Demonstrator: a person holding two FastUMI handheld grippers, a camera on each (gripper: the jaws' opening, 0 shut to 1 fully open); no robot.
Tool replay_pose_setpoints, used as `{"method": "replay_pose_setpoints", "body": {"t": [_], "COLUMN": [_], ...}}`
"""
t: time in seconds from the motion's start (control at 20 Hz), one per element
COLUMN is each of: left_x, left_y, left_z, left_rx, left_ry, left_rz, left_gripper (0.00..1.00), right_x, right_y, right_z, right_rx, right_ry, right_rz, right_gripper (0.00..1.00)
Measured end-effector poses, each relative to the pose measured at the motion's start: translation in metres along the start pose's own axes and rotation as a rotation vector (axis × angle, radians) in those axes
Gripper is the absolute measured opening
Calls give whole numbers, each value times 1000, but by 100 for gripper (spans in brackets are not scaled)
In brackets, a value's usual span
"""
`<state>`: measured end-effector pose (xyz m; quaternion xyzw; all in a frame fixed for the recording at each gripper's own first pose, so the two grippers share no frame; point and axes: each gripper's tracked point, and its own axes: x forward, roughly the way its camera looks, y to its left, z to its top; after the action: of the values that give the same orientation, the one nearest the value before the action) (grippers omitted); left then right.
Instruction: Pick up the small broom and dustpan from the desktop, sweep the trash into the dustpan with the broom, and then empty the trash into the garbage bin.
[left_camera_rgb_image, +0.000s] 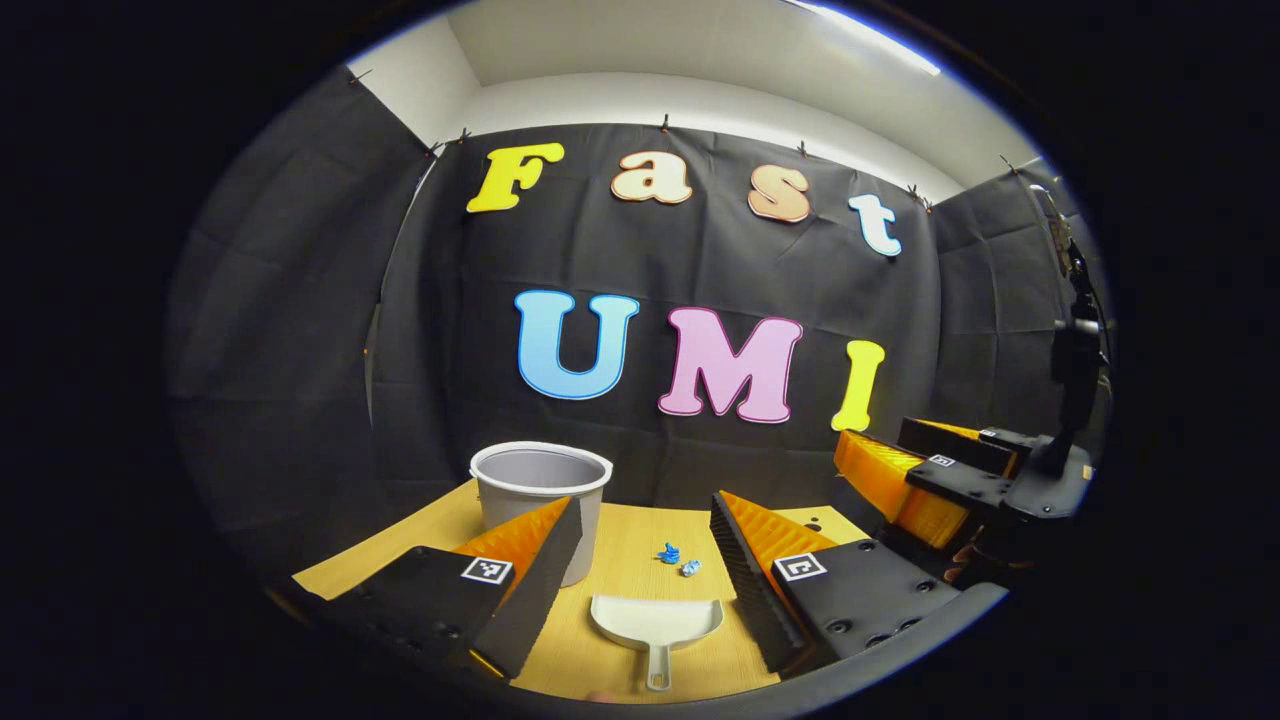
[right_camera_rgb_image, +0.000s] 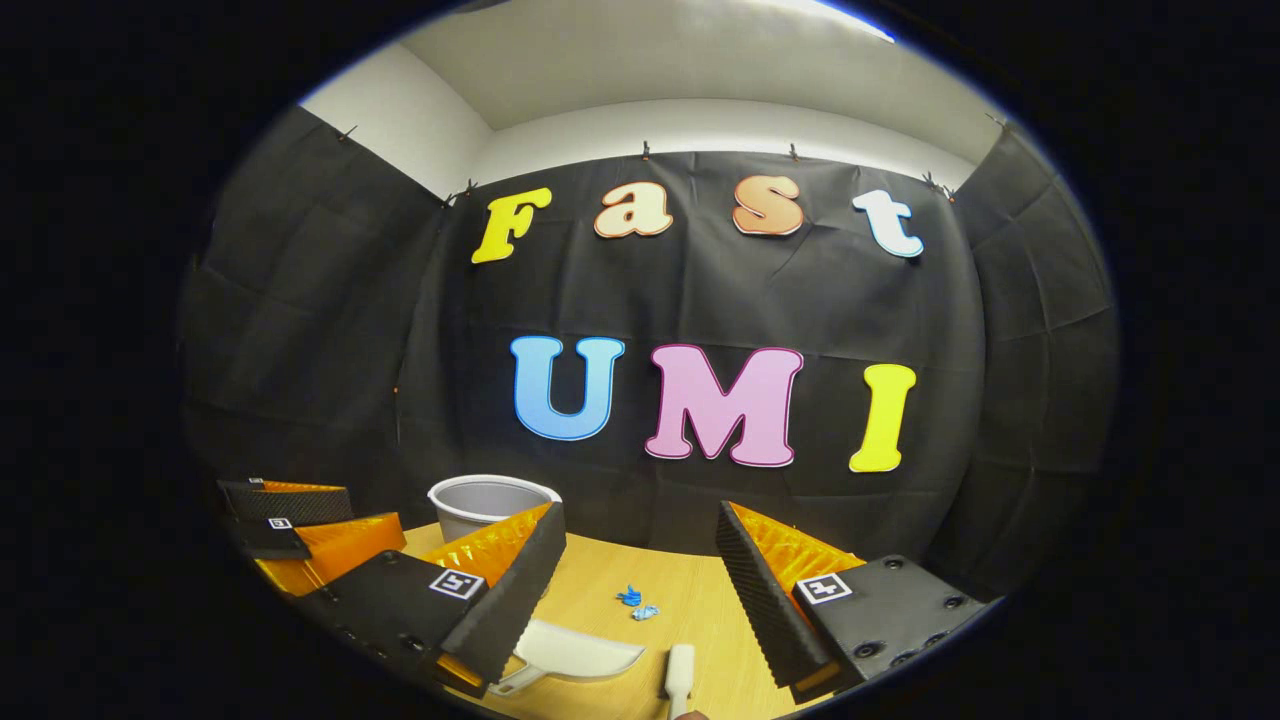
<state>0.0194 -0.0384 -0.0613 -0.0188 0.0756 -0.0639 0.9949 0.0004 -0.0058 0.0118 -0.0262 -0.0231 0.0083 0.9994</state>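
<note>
A white dustpan lies on the wooden desktop, handle toward me, between the spread fingers of my left gripper, which is open and empty above it. Small blue trash scraps lie just beyond the pan. The grey garbage bin stands at the back left. In the right gripper view, the white broom handle lies near the bottom, with the dustpan to its left and the trash farther off. My right gripper is open and empty, and it appears in the left gripper view at the right.
Black cloth walls close the booth behind and on both sides. The bin stands near the desk's back edge. A black stand or camera mount rises at the far right. My left gripper is off to the left in the right gripper view.
</note>
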Motion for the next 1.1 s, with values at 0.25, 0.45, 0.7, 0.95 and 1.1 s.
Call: {"method": "replay_pose_setpoints", "body": {"t": [0.25,0.45,0.7,0.95,1.1], "left_x": [12,13,14,11,11], "left_y": [-12,-17,-19,-21,-20], "left_z": [3,-1,-5,-6,-5], "left_rx": [5,12,21,23,38], "left_ry": [-7,10,20,17,12], "left_rz": [-7,-15,-18,-19,-16], "left_gripper": [77,75,75,77,77], "right_x": [7,5,-1,-1,-1], "right_y": [-11,-18,-24,-25,-27], "right_z": [-2,-3,-8,-10,-10], "right_rx": [-9,-2,-4,-3,0], "right_ry": [9,4,22,28,31], "right_rz": [1,-6,-16,-18,-24], "right_gripper": [97,97,97,94,94]}}
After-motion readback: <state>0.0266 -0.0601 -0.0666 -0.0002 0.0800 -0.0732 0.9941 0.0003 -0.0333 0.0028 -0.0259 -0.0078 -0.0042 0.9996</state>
